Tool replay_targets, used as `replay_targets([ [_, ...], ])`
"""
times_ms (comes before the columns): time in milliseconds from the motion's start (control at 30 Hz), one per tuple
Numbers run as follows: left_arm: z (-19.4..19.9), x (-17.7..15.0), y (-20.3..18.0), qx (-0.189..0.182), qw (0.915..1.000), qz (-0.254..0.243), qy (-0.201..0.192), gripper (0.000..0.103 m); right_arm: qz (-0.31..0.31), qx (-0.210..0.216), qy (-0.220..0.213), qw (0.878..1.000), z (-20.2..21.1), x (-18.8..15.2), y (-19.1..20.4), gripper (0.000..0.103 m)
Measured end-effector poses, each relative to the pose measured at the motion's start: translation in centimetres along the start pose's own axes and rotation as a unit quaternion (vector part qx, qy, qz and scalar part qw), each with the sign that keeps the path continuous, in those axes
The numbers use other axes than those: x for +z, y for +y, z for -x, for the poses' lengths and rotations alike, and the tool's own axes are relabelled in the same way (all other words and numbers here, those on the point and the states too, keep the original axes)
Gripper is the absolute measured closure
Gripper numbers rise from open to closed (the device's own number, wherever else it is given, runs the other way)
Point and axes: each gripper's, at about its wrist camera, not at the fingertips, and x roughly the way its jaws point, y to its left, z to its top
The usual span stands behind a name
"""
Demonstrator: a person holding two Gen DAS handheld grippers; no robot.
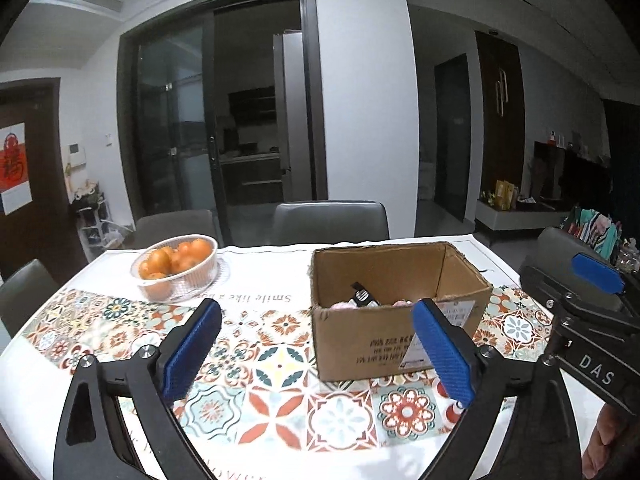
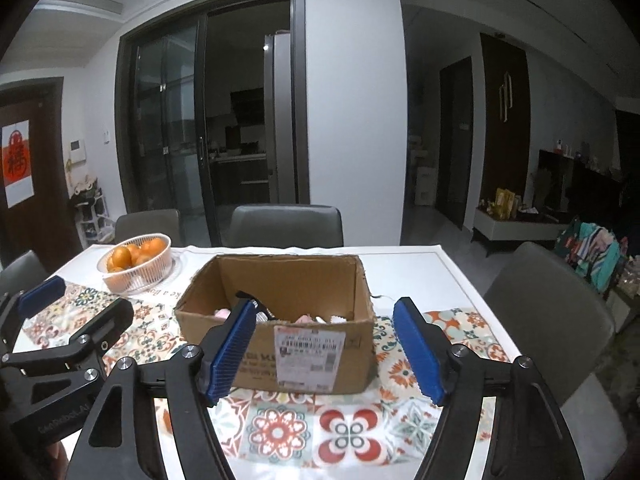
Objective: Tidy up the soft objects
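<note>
You held your left gripper point(image 1: 320, 350) and right gripper point(image 2: 324, 346) spread wide and empty at lower frame, before the cardboard box point(image 2: 288, 320) at centre.

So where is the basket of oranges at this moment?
The basket of oranges sits at the table's far left in both wrist views, left of the cardboard box, apart from it.

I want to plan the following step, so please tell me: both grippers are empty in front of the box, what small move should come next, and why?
Probably look for another soft item. The left gripper and right gripper are open and hold nothing, and pink soft things already lie in the cardboard box. On the tablecloth only the basket of oranges shows, so turning the cameras seems wise.
</note>
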Motion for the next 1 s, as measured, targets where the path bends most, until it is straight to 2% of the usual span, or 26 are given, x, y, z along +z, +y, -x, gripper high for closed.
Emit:
replay_targets([
  [300, 4.2, -1.9, 0.4, 0.015, 0.9998, -0.006, -0.007, 0.000, -0.003, -0.014, -0.008, 1.000, 4.7, -2.1, 0.1, 0.025],
  [567, 7.1, -3.2, -0.3, 0.015, 0.9998, -0.013, -0.010, 0.000, -0.012, -0.022, 0.004, 1.000, 7.5, -4.1, -0.5, 0.022],
  [1000, 11.9, -5.5, -0.2, 0.027, 0.9994, -0.008, -0.018, 0.000, -0.022, -0.010, 0.003, 1.000, 11.5, -6.8, -0.5, 0.022],
])
